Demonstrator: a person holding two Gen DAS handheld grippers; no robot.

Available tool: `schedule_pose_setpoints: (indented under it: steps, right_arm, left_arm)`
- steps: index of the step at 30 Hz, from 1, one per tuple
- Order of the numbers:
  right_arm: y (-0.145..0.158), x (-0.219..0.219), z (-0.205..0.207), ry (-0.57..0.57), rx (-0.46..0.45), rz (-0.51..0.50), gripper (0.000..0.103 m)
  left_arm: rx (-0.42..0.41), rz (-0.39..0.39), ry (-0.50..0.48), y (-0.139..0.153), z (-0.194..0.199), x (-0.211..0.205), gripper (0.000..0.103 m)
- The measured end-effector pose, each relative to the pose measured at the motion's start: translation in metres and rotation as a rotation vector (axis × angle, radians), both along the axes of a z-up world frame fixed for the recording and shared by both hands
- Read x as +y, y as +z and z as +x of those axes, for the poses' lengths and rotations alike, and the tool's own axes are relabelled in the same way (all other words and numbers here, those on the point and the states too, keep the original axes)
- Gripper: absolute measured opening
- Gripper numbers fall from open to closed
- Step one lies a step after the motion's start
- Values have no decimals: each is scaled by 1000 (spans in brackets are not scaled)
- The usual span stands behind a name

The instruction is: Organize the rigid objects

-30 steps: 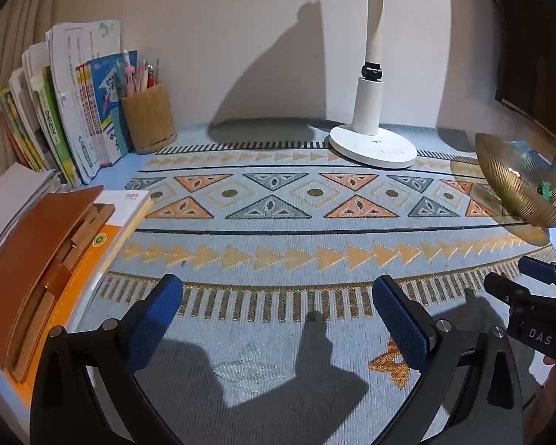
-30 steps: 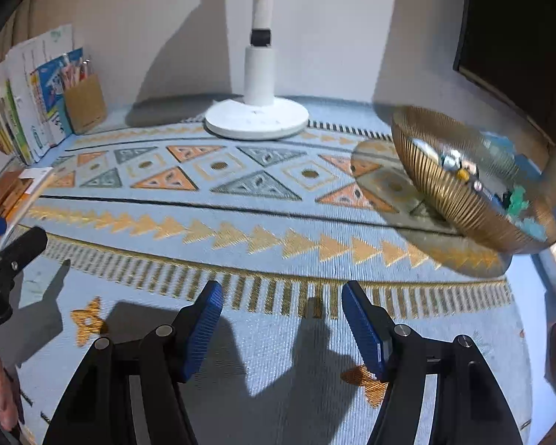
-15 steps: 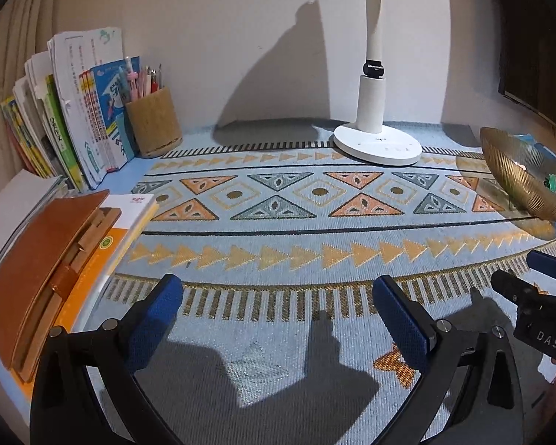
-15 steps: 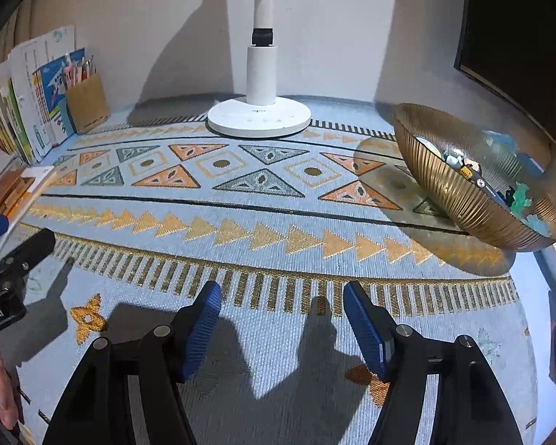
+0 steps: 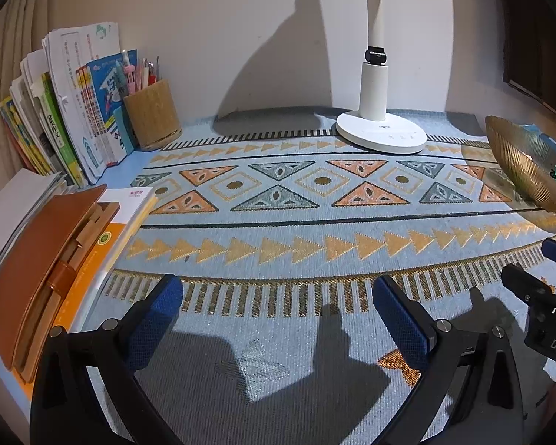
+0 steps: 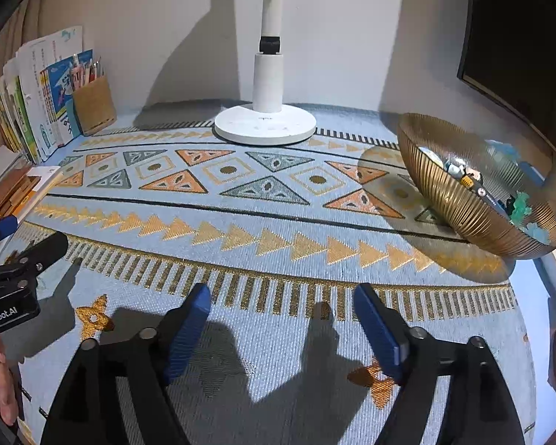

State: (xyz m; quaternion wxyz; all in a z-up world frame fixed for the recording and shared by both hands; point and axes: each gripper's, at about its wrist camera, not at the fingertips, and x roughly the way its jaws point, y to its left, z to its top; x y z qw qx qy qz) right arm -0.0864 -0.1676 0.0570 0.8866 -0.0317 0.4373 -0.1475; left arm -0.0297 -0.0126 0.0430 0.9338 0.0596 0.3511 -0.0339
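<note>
A ribbed gold bowl (image 6: 459,200) stands at the right of the patterned mat and holds several small items, among them teal pieces (image 6: 520,204). It shows at the right edge of the left wrist view (image 5: 522,170). My left gripper (image 5: 278,307) is open and empty, low over the near part of the mat. My right gripper (image 6: 281,311) is open and empty too, left of and nearer than the bowl. Each gripper shows at the edge of the other's view.
A white lamp base (image 5: 381,135) stands at the back by the wall. A wooden pen holder (image 5: 152,115) and upright books (image 5: 74,111) fill the back left. A brown leather notebook (image 5: 37,259) lies on stacked books at the left edge.
Both grippers have drawn back slightly and turned a little left, so the bowl sits further right in both views. Both stay open and empty.
</note>
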Motion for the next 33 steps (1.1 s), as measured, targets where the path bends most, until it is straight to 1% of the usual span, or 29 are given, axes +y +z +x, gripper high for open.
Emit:
schedule_pose_setpoints:
  steps: [4, 20, 24, 29, 33]
  right_arm:
    - [1, 1, 0, 4, -3, -12, 80]
    - [-3, -3, 3, 1, 26, 1, 80]
    - [-4, -3, 4, 1, 31, 2, 80]
    - [-5, -5, 4, -3, 36, 3, 80]
    - [-6, -5, 5, -9, 47, 0, 80]
  left_arm:
    - [4, 0, 4, 0, 0, 0, 102]
    - [16, -1, -1, -2, 1, 0, 102]
    - [32, 3, 14, -4, 3, 1, 102]
    - [65, 27, 40, -9, 10, 0, 102]
    - [64, 30, 37, -9, 9, 0, 102]
